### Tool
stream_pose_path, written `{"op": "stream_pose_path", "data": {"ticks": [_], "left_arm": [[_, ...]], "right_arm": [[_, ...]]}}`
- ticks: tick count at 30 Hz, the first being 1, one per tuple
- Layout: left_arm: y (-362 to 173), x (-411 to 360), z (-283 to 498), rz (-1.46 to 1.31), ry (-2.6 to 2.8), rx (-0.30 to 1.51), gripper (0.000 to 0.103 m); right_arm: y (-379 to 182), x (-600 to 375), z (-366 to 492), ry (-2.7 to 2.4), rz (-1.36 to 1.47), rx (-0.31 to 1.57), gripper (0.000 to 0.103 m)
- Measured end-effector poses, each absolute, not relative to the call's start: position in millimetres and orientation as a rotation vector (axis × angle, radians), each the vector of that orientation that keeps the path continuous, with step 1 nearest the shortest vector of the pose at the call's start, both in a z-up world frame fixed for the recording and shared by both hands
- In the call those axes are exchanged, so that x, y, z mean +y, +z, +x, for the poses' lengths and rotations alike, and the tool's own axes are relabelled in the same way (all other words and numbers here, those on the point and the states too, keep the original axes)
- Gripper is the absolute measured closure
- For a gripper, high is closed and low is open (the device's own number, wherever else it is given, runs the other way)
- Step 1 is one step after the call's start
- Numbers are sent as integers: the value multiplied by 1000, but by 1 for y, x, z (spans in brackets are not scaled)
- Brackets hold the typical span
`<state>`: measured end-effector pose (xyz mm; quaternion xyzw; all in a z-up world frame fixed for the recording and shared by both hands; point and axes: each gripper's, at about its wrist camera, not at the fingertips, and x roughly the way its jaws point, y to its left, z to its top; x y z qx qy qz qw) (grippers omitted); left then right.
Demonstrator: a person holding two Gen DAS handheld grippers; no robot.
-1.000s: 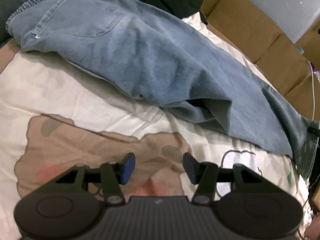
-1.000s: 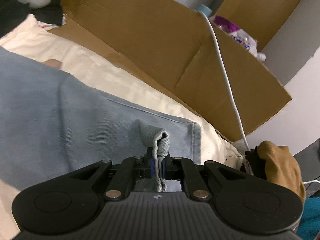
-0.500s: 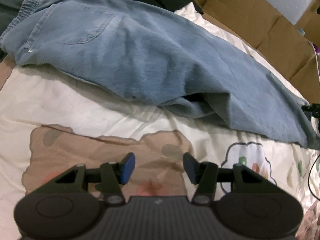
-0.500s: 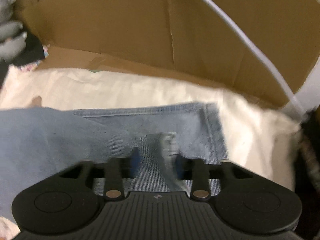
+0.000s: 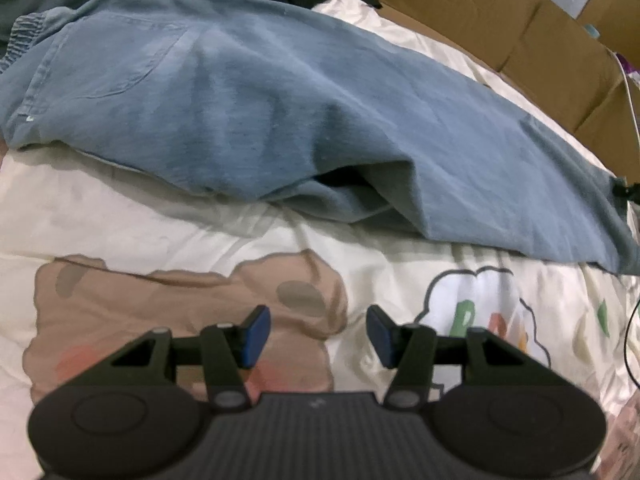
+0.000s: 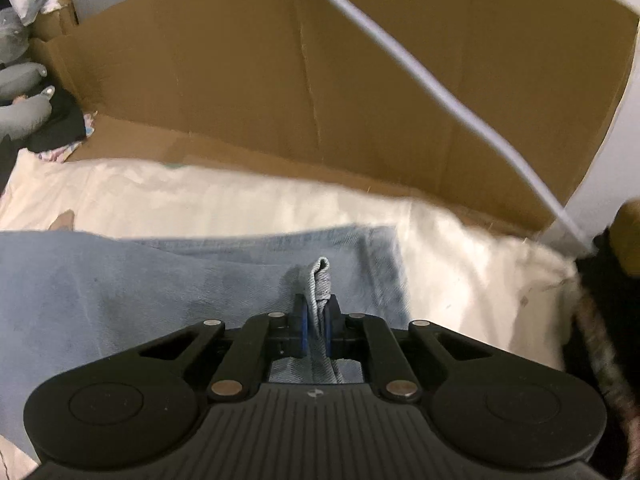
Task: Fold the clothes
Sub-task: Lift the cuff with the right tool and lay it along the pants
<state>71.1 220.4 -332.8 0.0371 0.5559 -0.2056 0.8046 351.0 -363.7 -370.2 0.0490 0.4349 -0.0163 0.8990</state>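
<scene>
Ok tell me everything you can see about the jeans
The jeans are faded light-blue denim, lying stretched across a cream printed bedsheet. The elastic waistband and a back pocket sit at the far left, and the legs run rightward to the hem. The legs are stacked, with a dark gap open between the layers along the near edge. The right gripper is shut on a pinched fold at the hem; the left gripper is open, short of the cloth.
</scene>
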Motion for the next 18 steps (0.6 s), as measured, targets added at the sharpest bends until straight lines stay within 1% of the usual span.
{"op": "stream_pose_path", "data": {"ticks": [3, 5, 11, 18], "left_arm": [[-333, 216, 70, 84, -444, 1190, 47], [-334, 212, 70, 90, -449, 1188, 47], [-332, 204, 69, 101, -470, 1177, 47], [-333, 211, 72, 99, -452, 1178, 47]], "right_arm": [[-358, -367, 361, -67, 71, 884, 97], [-356, -367, 371, -91, 53, 906, 97], [-374, -367, 399, -152, 43, 976, 97], [-374, -363, 403, -221, 21, 965, 98]]}}
